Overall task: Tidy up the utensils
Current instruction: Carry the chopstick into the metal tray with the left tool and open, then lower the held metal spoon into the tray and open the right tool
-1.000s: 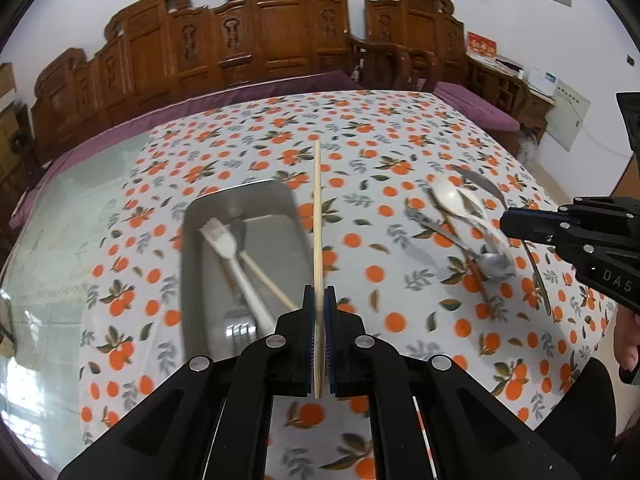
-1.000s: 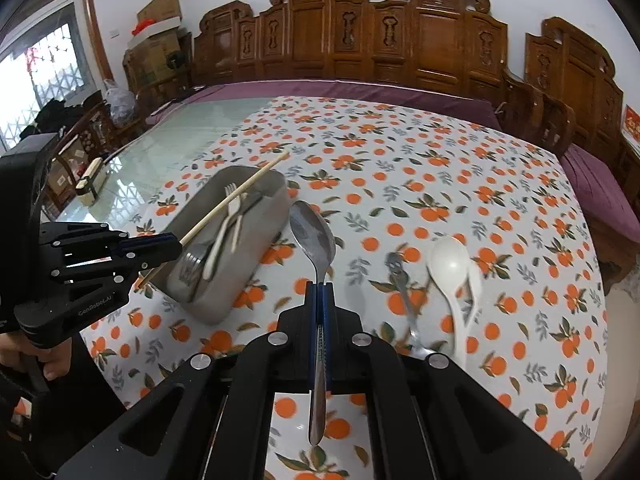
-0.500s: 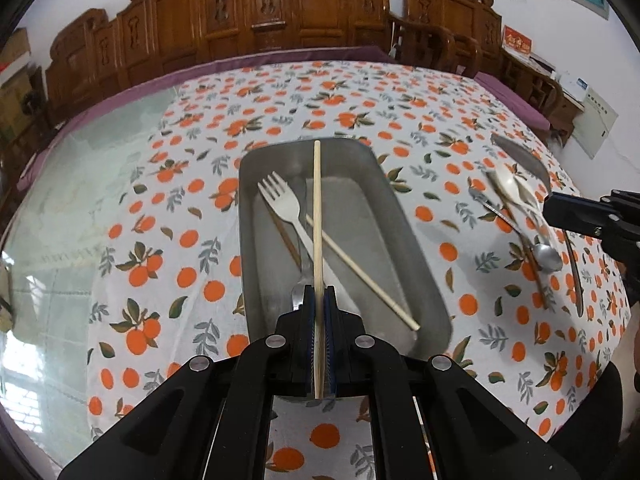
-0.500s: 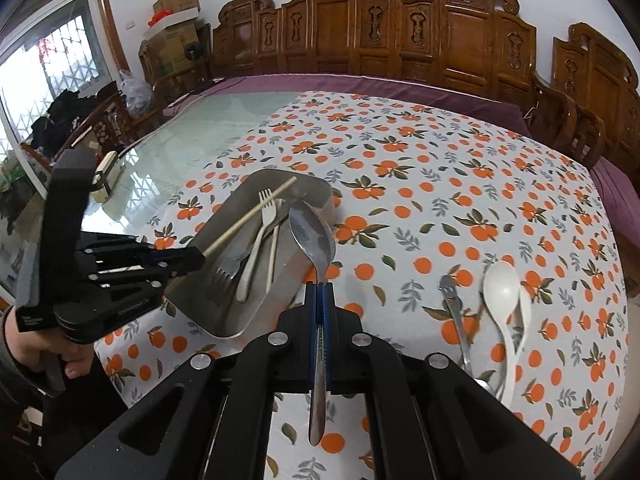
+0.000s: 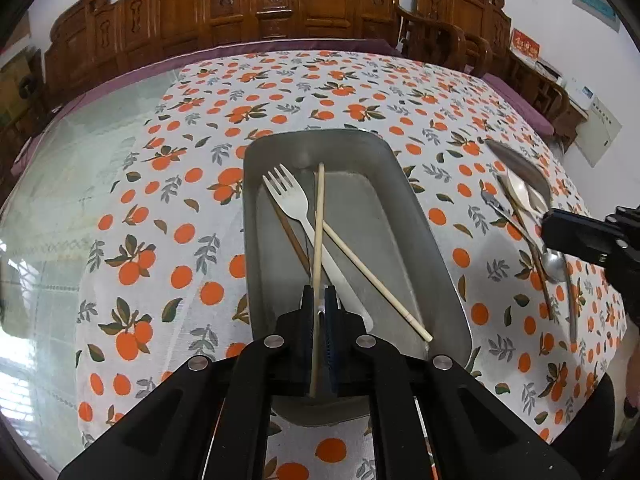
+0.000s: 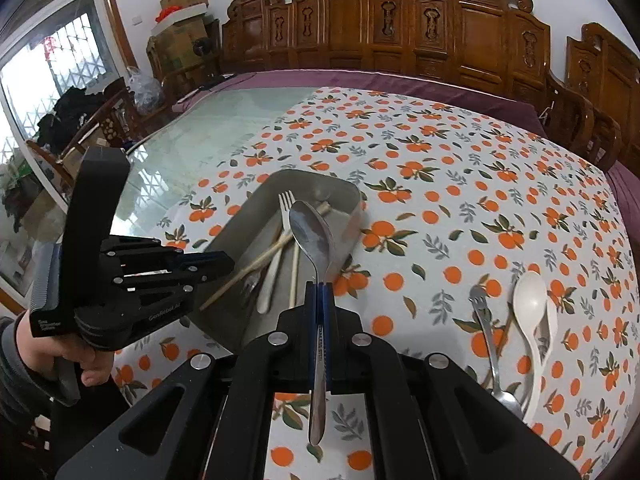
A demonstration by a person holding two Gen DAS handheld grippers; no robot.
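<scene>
In the left wrist view, the left claw (image 5: 319, 300) is closed narrowly on a pale wooden chopstick (image 5: 318, 216), which runs forward between the blue pads and points into the grey rectangular metal tray (image 5: 424, 240) directly below. Inside that tray lie a cream plastic fork (image 5: 298, 208) with its tines toward the far end, a second pale chopstick (image 5: 376, 276) lying diagonally toward the near right corner, and a darker brown chopstick (image 5: 290, 236) along the fork's left side; the held chopstick crosses over the fork's handle. The tray sits on a white tablecloth printed with oranges and leaves (image 5: 168, 240), spread over a glass-topped bench (image 5: 80, 168). To the right, the black right claw (image 5: 576, 234) enters the view, and below it on the cloth lie a white plastic spoon (image 5: 520, 192), a metal spoon (image 5: 554, 266) and other cutlery, overlapping in a loose cluster. In the right wrist view, the right claw (image 6: 321, 292) is clamped on the handle of a stainless steel spoon (image 6: 314, 236), whose bowl reaches forward above the near right part of the tray (image 6: 344, 196). The fork (image 6: 280, 240) and chopsticks show in the tray behind it. The left claw (image 6: 224, 264) comes in from the left, held by a hand (image 6: 52, 354), with its chopstick (image 6: 248, 270) slanting down into the tray. On the cloth to the right lie the white spoon (image 6: 530, 312) and a metal fork (image 6: 486, 328), side by side. Carved wooden chairs (image 6: 400, 28) line the far edge of the bench.
</scene>
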